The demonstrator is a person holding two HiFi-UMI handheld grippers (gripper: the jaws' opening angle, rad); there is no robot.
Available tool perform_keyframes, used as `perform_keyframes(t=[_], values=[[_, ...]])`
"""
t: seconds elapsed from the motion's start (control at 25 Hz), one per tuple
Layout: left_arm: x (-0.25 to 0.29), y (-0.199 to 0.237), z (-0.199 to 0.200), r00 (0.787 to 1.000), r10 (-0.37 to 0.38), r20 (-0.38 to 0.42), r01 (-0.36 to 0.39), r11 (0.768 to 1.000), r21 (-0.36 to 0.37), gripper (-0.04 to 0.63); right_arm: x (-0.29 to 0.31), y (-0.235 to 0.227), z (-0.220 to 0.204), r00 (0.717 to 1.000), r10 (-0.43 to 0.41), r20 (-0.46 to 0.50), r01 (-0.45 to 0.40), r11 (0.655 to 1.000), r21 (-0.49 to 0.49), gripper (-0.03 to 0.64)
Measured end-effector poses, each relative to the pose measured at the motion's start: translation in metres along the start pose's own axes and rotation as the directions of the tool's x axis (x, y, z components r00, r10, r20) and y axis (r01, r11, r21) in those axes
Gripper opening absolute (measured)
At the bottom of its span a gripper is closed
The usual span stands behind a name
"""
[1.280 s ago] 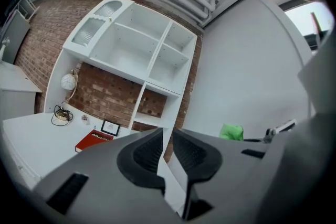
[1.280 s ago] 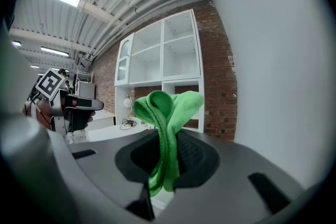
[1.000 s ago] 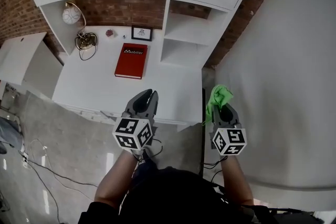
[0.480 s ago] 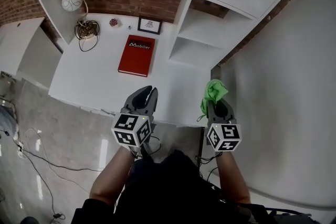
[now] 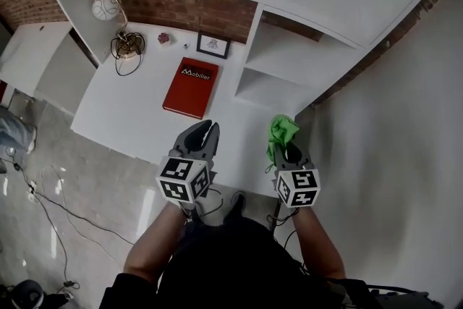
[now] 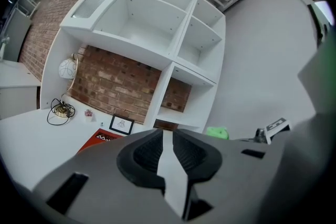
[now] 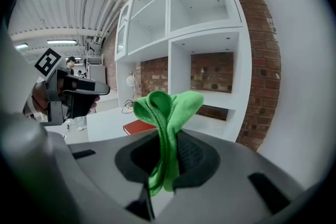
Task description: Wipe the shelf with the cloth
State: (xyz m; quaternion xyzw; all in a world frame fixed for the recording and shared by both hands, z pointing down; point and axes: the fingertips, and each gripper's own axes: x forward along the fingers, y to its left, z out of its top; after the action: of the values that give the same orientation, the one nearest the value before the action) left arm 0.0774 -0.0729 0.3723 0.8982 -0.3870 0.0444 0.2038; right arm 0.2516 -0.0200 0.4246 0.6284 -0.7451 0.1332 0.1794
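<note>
My right gripper (image 5: 284,147) is shut on a bright green cloth (image 5: 281,130), which bunches up above the jaws (image 7: 165,107). It hovers by the white desk's front right corner, short of the white shelf unit's (image 5: 286,58) low open cubbies. My left gripper (image 5: 204,134) hangs over the desk's front edge with its jaws together and nothing between them (image 6: 167,134). In the left gripper view the cloth (image 6: 218,132) shows off to the right.
On the white desk (image 5: 130,101) lie a red book (image 5: 192,87), a small framed picture (image 5: 213,45), a globe lamp (image 5: 105,6) and a coiled cable (image 5: 124,47). A brick wall backs the shelves. A white wall (image 5: 391,155) stands on the right. Cables trail on the floor (image 5: 65,213).
Both grippers have come nearer the desk and shelves. The right gripper with the cloth has shifted left, from beside the wall to the desk's corner. Both stay shut.
</note>
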Motion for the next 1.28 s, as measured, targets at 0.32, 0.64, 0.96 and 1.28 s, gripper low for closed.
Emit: perform_keyframes(t=[0.32,0.64,0.96,1.28], values=[[0.026,0.001,-0.024,0.996,0.079,-0.044,-0.08,0.997,-0.017,0.057,0.068,-0.03,-0.03,0.997,0.052,-0.055,-0.055,0.996,-0.068,0.054],[0.038,0.03,-0.061,0.987,0.087,-0.137,-0.092,0.995,-0.031,0.057,0.139,-0.036,-0.069,0.986,0.008,-0.167,-0.047,0.973,-0.226,0.054],[0.042,0.058,-0.095,0.974,0.099,-0.203,-0.114,0.992,-0.06,0.057,0.244,-0.074,-0.09,0.963,-0.115,-0.245,-0.031,0.852,-0.523,0.055],[0.032,0.081,-0.11,0.96,0.151,-0.236,-0.175,0.981,-0.086,0.057,0.356,-0.085,-0.071,0.964,-0.141,-0.227,-0.064,0.702,-0.709,0.057]])
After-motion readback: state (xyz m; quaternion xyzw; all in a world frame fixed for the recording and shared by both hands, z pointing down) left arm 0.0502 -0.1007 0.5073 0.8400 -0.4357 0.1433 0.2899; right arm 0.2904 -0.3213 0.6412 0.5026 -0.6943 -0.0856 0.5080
